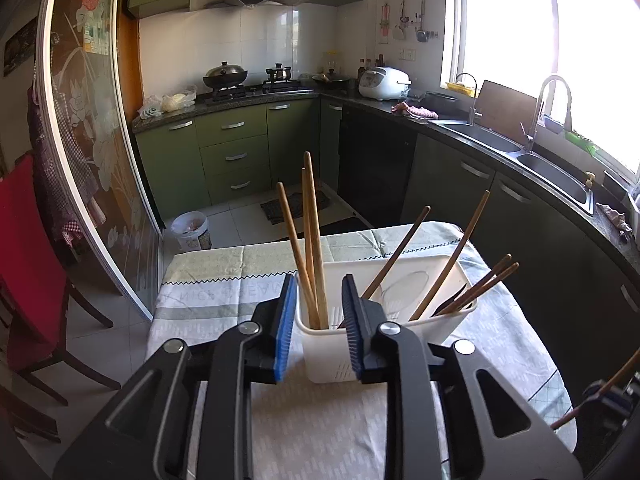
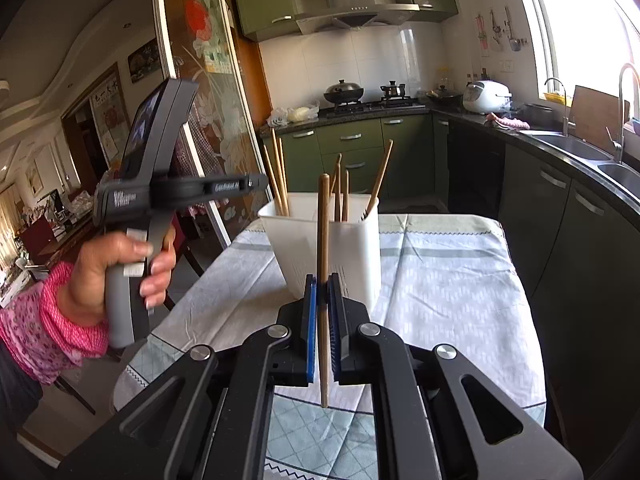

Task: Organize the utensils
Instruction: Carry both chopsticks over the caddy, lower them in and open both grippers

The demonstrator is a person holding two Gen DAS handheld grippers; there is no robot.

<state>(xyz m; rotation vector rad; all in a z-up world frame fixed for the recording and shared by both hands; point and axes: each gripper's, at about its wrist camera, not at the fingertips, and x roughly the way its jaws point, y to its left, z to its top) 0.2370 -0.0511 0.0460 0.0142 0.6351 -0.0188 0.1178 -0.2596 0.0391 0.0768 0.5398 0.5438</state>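
The right gripper (image 2: 322, 312) sits nearest its wrist camera, its blue-padded fingers (image 2: 310, 320) pinching one wooden chopstick (image 2: 323, 240). That chopstick stands nearly upright, long axis vertical: its thicker end points up in front of the holder, and its lower end hangs below the pads, over the cloth (image 2: 440, 280) that covers the counter.

In the left wrist view the left gripper (image 1: 318, 320) has its fingers (image 1: 286, 320) spread a little, with nothing pressed between them. They frame the near end of the holder (image 1: 320, 356), a white plastic bin standing on the cloth.

Three chopsticks (image 1: 310, 240) stand close together at the near end of the holder, just between the spread pads as seen from the left wrist, leaning slightly left and away, tips up. Four more lean to the right from the far section: two long ones (image 1: 452, 256) rising steeply and a pair (image 1: 486, 280) slanting lower over the right rim. A dark utensil lies low among them; what it is cannot be told.

From the right wrist, a hand (image 2: 120, 264) in a pink patterned sleeve (image 2: 36, 320) grips the handle of the left gripper, held left of the holder and above the counter edge.
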